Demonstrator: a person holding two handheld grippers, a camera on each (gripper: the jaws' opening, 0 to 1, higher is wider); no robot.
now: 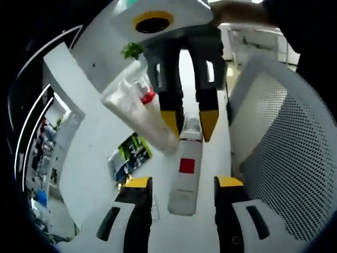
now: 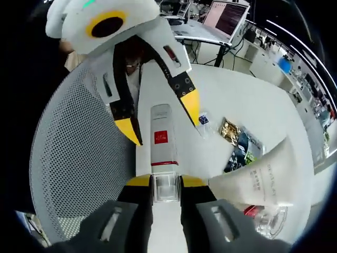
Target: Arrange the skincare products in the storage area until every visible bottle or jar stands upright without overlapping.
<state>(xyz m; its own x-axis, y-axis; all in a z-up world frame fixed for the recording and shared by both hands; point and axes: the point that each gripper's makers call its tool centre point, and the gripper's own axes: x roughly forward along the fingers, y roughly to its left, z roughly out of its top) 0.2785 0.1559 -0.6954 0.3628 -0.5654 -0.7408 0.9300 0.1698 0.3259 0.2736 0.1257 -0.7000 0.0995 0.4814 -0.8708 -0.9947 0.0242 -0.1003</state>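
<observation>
A white bottle (image 1: 184,174) with a red square label and a clear cap hangs lengthwise between the two grippers. My right gripper (image 2: 167,182) is shut on the cap end of the bottle (image 2: 160,137). It enters the left gripper view from the top as the right gripper (image 1: 189,122). My left gripper (image 1: 183,182) is open, one jaw on each side of the bottle's base with a gap on both sides. From the right gripper view the left gripper (image 2: 160,118) comes in from above. A translucent white tube (image 1: 137,108), (image 2: 258,179) lies tilted beside the bottle.
A white mesh basket (image 1: 284,158), (image 2: 73,158) stands close to the bottle on one side. Flat printed sachets (image 1: 129,155), (image 2: 239,147) lie on the white table (image 2: 253,100). A red-capped item (image 1: 148,96) sits by the tube. A laptop (image 2: 226,16) stands on a far desk.
</observation>
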